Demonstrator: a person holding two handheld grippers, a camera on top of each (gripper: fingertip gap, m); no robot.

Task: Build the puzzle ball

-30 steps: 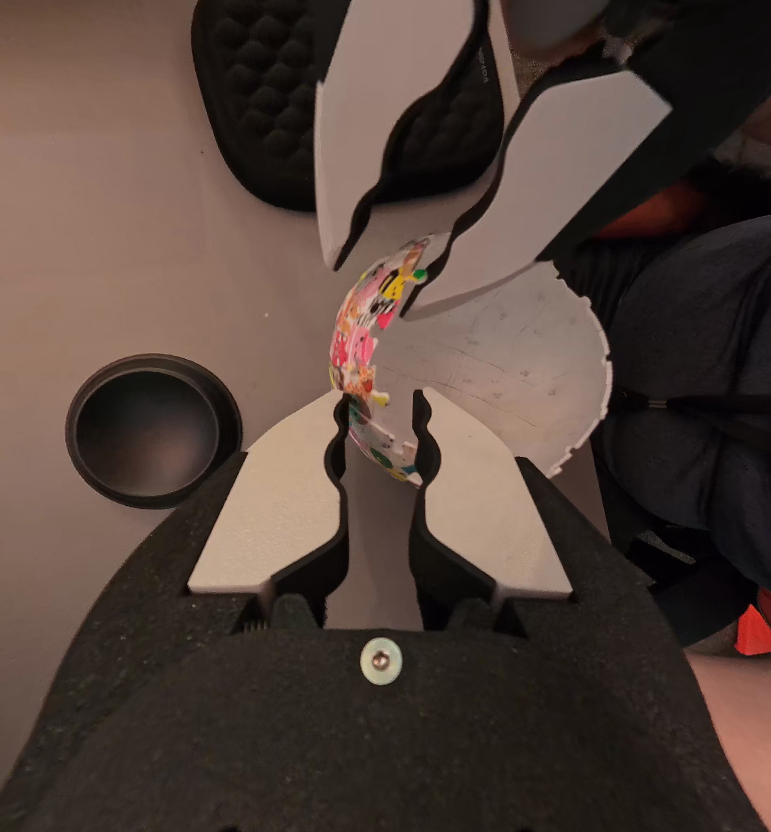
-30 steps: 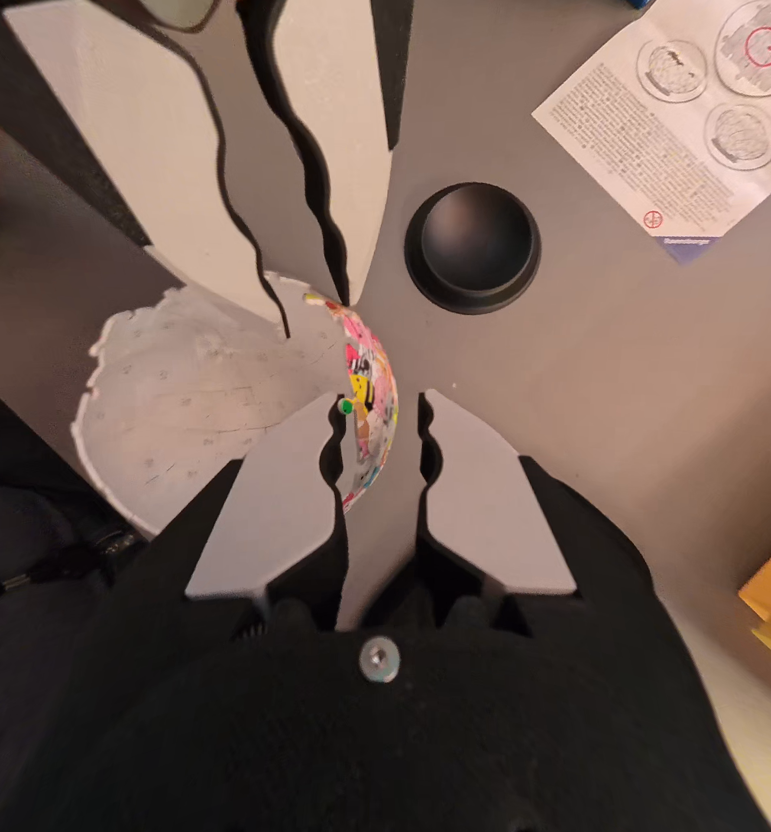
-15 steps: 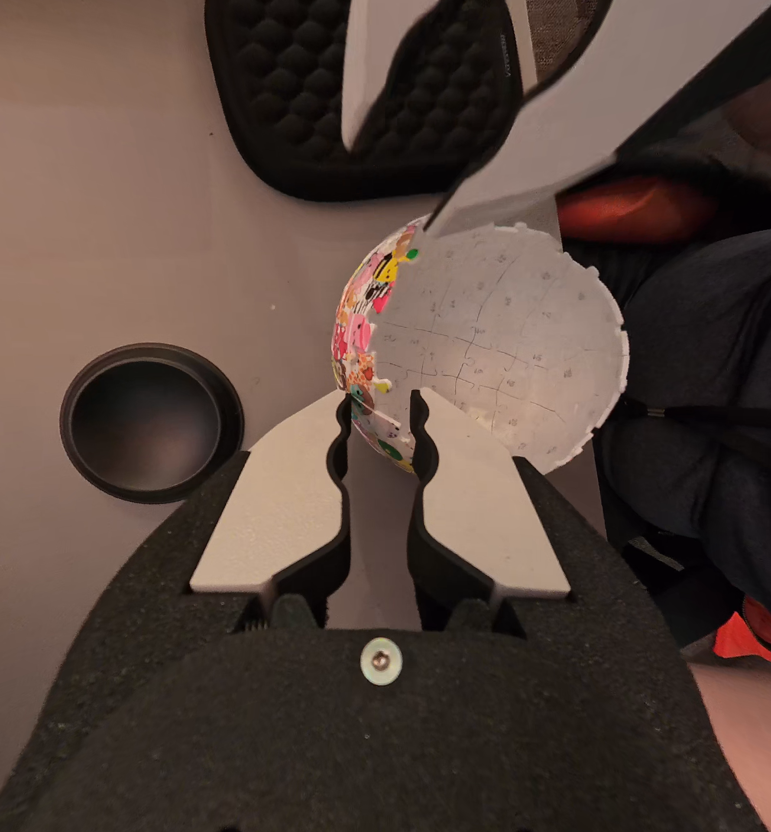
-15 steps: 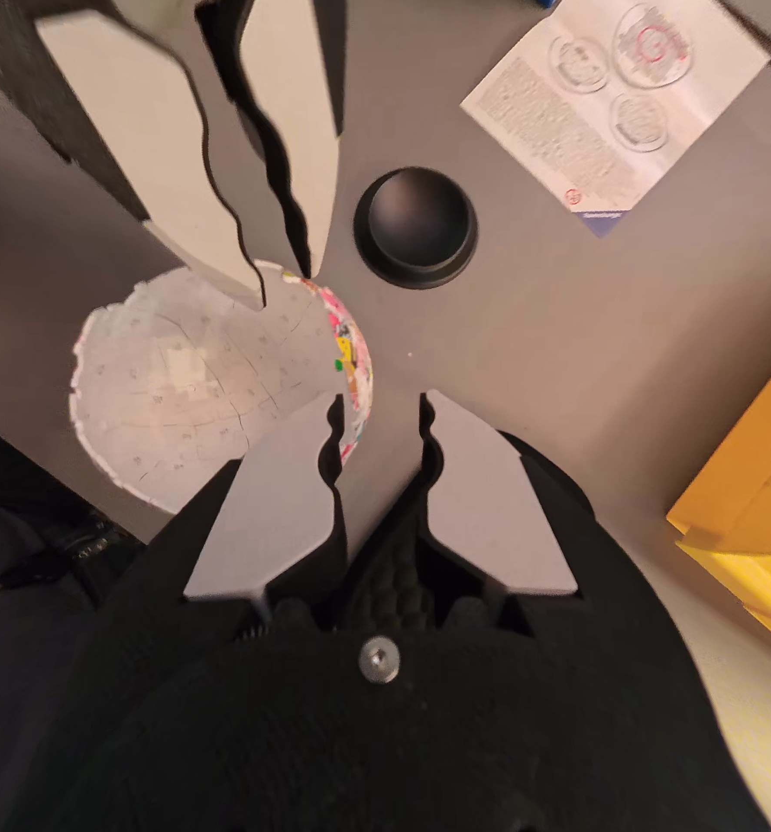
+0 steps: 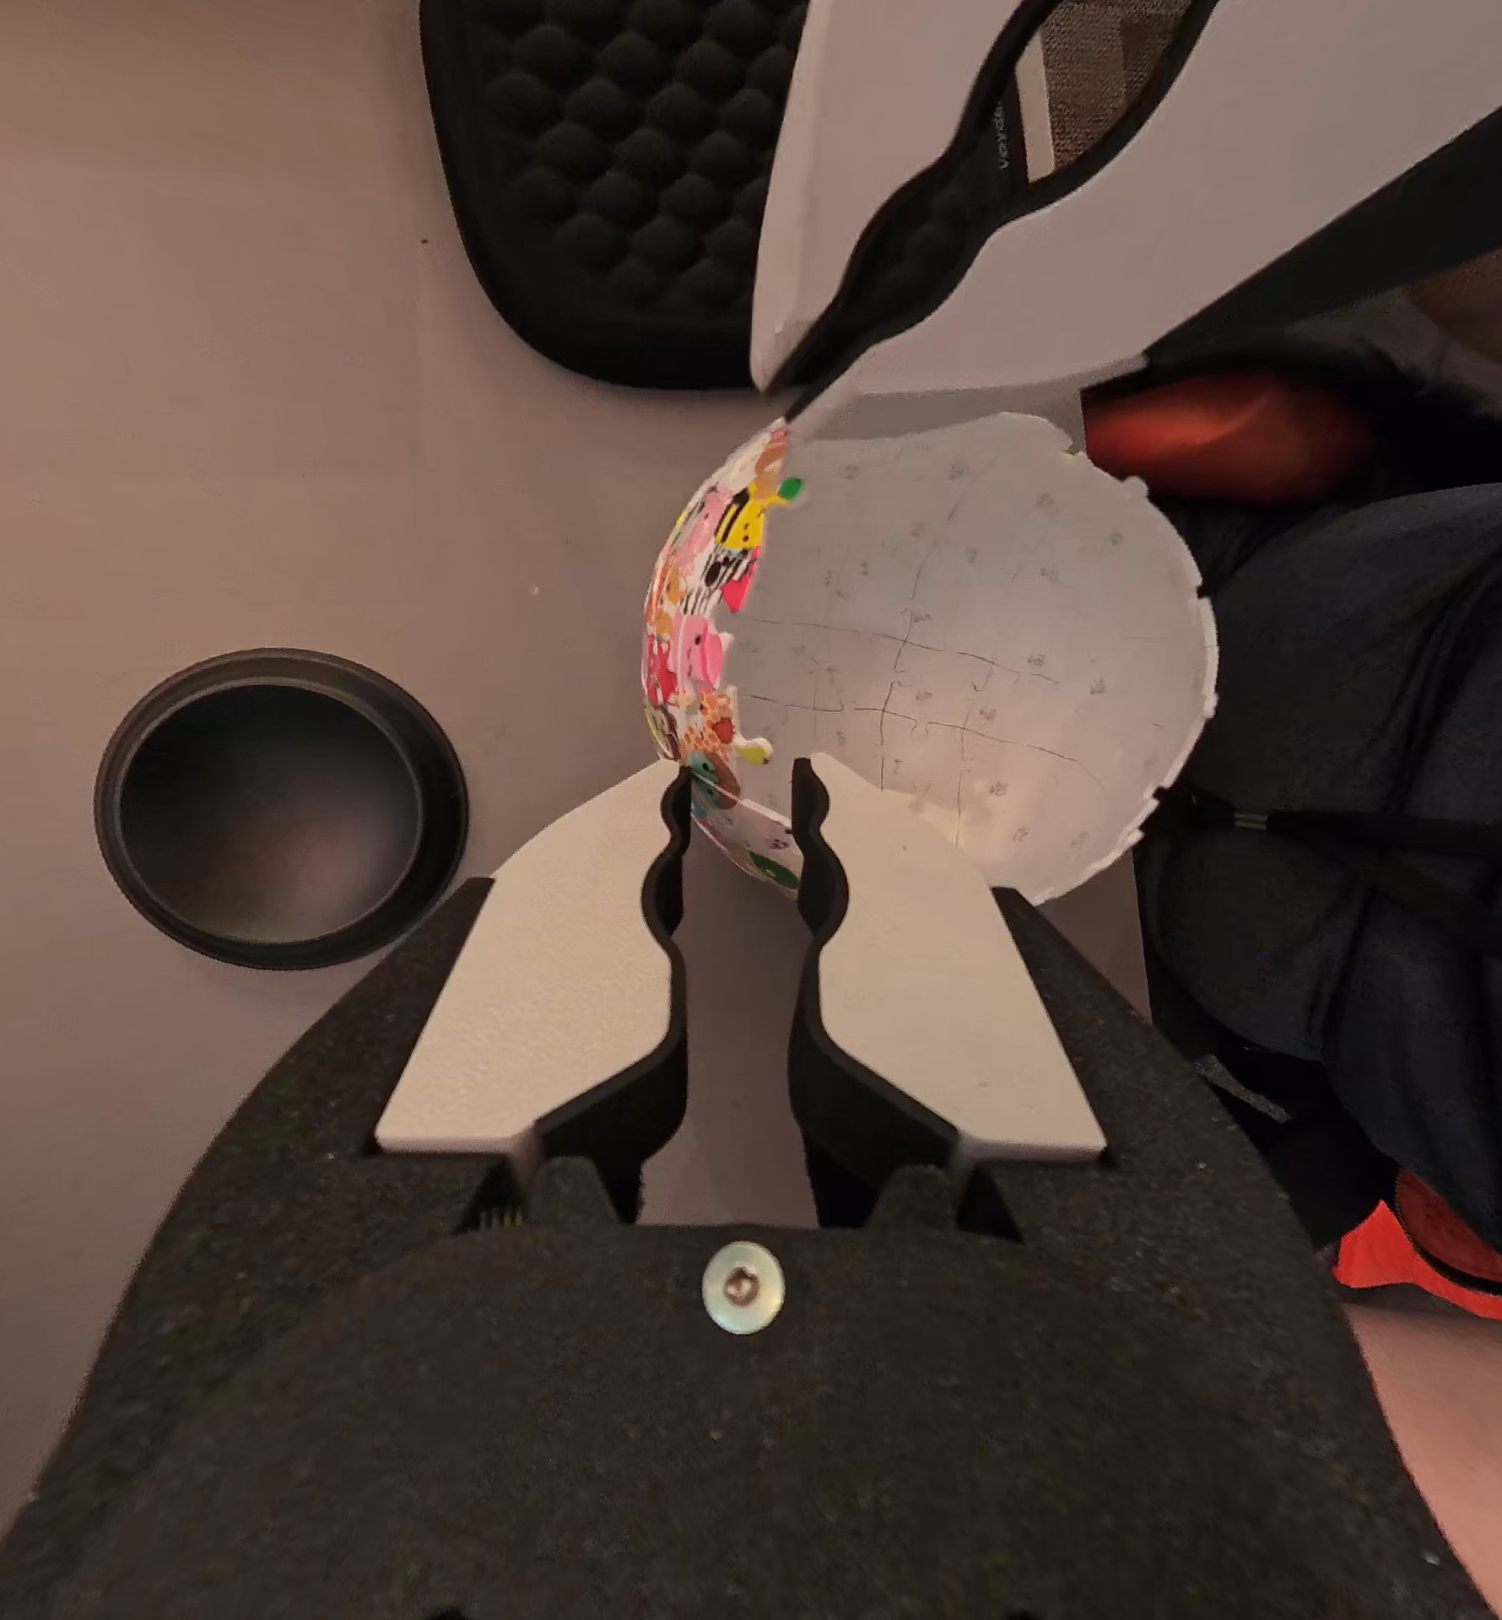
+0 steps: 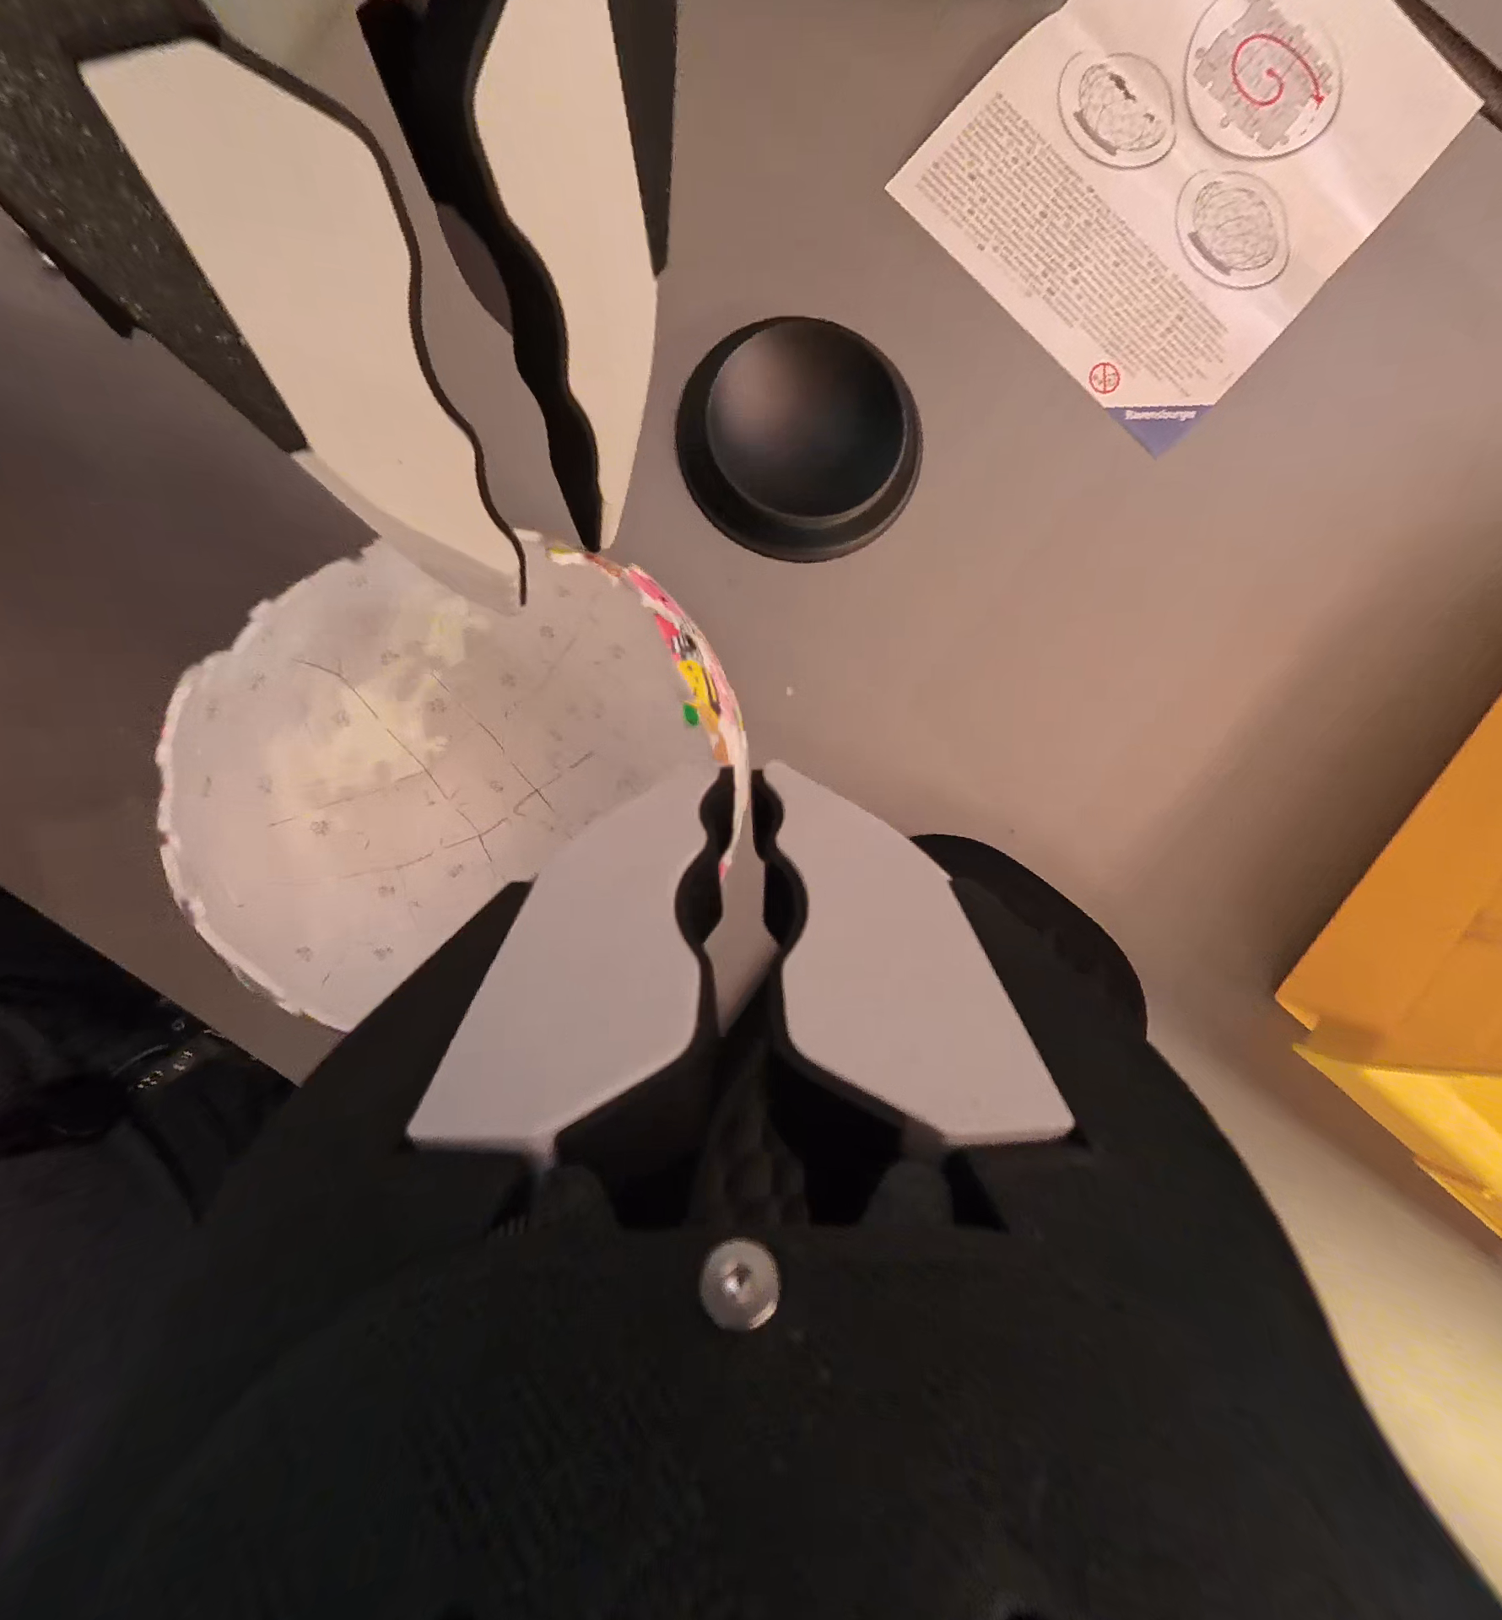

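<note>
Dim warm light, soft shadows, wide-angle edge distortion, slight blur

Small pencilled numbers sit on the white inner faces of the puzzle ball [image 5: 975, 666] pieces, too faint to make out. The instruction sheet [image 6: 1186, 210] on the table carries dense small print, three round diagrams (one with a red spiral arrow), a red prohibition sign and a blue corner logo band.

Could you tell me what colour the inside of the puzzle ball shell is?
White, best seen in the left wrist view: puzzle ball shell.
</note>
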